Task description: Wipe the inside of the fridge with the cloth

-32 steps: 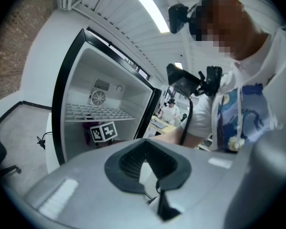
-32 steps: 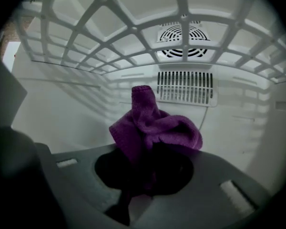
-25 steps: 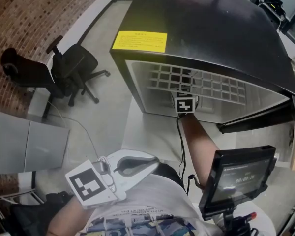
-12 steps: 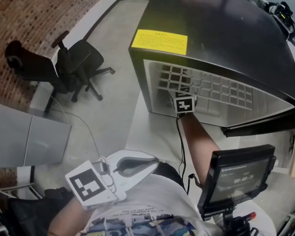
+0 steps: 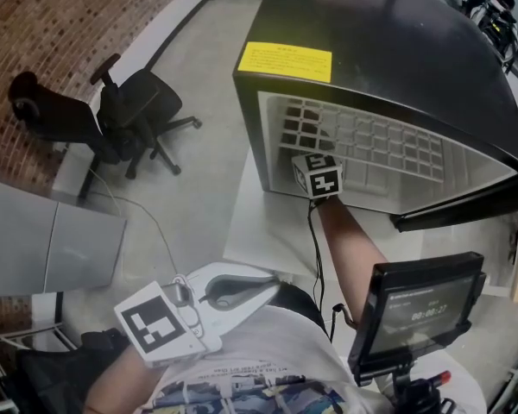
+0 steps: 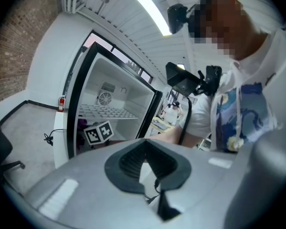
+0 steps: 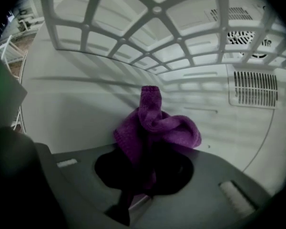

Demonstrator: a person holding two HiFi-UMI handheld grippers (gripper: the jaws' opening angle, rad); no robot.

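Purple cloth (image 7: 155, 123), one, sat pinched in right gripper (image 7: 148, 149), arm outstretched into fridge (image 5: 397, 59) beneath one wire shelf (image 7: 152, 23). Left gripper (image 6: 145, 141) hung near torso, jaws pressed together, empty.

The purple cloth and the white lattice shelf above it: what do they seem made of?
The purple cloth looks like soft matte microfibre or knit: fuzzy ribbed pile, bunched in folds. The white lattice shelf looks like moulded plastic, smooth, glossy: thick flat bars, rounded joints; coated metal is possible.
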